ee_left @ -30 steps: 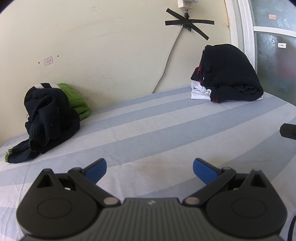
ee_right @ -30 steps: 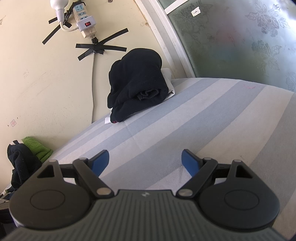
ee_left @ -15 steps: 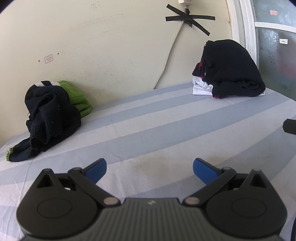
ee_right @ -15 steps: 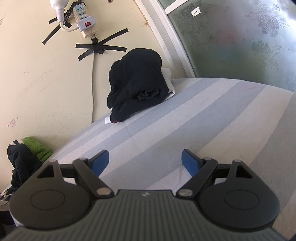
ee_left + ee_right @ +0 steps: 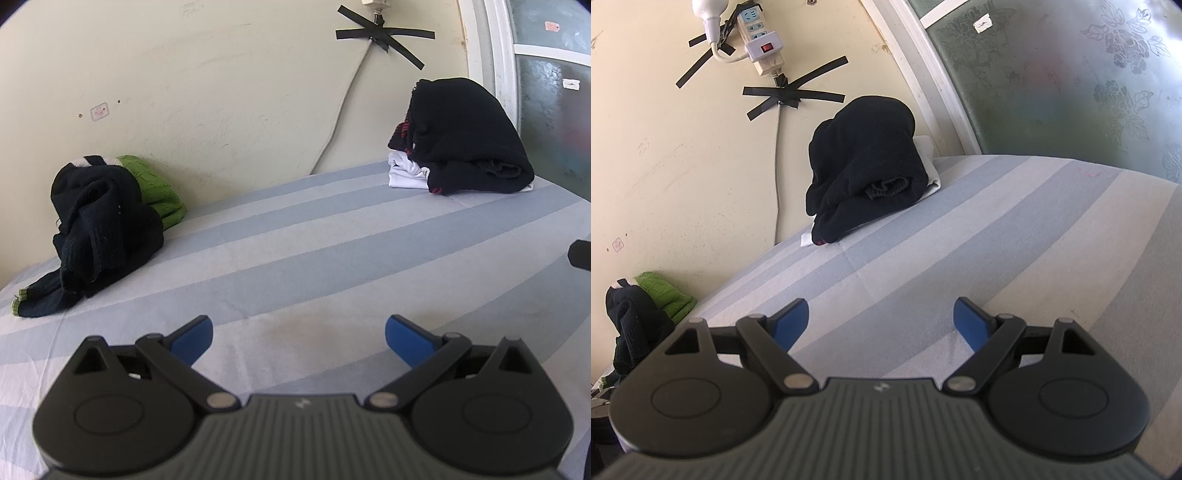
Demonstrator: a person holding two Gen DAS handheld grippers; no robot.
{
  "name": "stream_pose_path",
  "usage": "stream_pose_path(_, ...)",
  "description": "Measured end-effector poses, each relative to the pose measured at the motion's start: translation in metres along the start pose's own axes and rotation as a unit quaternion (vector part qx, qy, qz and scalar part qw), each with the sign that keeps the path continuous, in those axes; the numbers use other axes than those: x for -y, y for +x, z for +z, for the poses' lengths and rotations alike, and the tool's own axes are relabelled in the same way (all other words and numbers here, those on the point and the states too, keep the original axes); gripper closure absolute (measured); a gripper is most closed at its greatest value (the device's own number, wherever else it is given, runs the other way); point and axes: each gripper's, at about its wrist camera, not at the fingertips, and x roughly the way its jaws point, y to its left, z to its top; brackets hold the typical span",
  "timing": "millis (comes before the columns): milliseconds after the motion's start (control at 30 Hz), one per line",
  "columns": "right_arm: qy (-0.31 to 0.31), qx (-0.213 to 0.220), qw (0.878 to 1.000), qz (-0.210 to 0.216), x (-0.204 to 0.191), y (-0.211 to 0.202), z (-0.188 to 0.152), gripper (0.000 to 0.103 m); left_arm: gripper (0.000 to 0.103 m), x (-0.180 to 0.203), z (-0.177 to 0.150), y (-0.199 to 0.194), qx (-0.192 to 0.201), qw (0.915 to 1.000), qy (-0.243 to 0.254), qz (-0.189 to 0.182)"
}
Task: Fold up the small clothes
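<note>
A crumpled dark garment [image 5: 99, 225] lies in a heap at the far left of the striped bed, over a green knitted piece [image 5: 159, 195]; both also show small in the right wrist view, dark garment [image 5: 631, 328] and green piece [image 5: 665, 295]. At the far right by the wall sits a folded dark garment [image 5: 465, 136] on a white one [image 5: 404, 173]; the right wrist view shows that dark stack [image 5: 868, 162] straight ahead. My left gripper [image 5: 299, 334] is open and holds nothing, low over the sheet. My right gripper [image 5: 881, 319] is open too, with nothing in it.
The bed has a blue and white striped sheet [image 5: 314, 240]. A cream wall [image 5: 221, 92] runs along the back, with a taped power strip [image 5: 759, 48] and cable [image 5: 777, 177]. A frosted window [image 5: 1071, 81] stands at the right. A dark part shows at the right edge [image 5: 580, 254].
The left wrist view has tilted slightly, so both piles sit a little lower and further right in it. The right gripper has not moved. Both grippers stay open.
</note>
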Motion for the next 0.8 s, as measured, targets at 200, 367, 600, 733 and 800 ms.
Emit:
stream_pose_path(200, 0.0, 0.0, 1.0, 0.0, -0.0008, 0.0, -0.0003, 0.015, 0.0, -0.0025, 0.0006, 0.0013, -0.004, 1.0, -0.007, 0.003)
stream_pose_path(367, 0.0, 0.001, 1.0, -0.001, -0.0008, -0.0003, -0.0006, 0.015, 0.0, -0.0019, 0.0009, 0.0016, -0.004, 1.0, -0.005, 0.005)
stream_pose_path(600, -0.002, 0.002, 1.0, 0.003, -0.0022, 0.0008, -0.0001, 0.015, 0.0, -0.0027, 0.0011, 0.002, -0.009, 0.9999, -0.008, 0.007)
stream_pose_path(733, -0.002, 0.002, 1.0, 0.004, -0.0022, 0.0009, 0.0001, 0.015, 0.0, -0.003, 0.001, 0.0022, -0.009, 0.9999, -0.009, 0.011)
stream_pose_path(800, -0.002, 0.002, 1.0, 0.004, -0.002, 0.0012, 0.0005, 0.015, 0.0, -0.0033, 0.0006, 0.0022, -0.009, 0.9998, -0.009, 0.013)
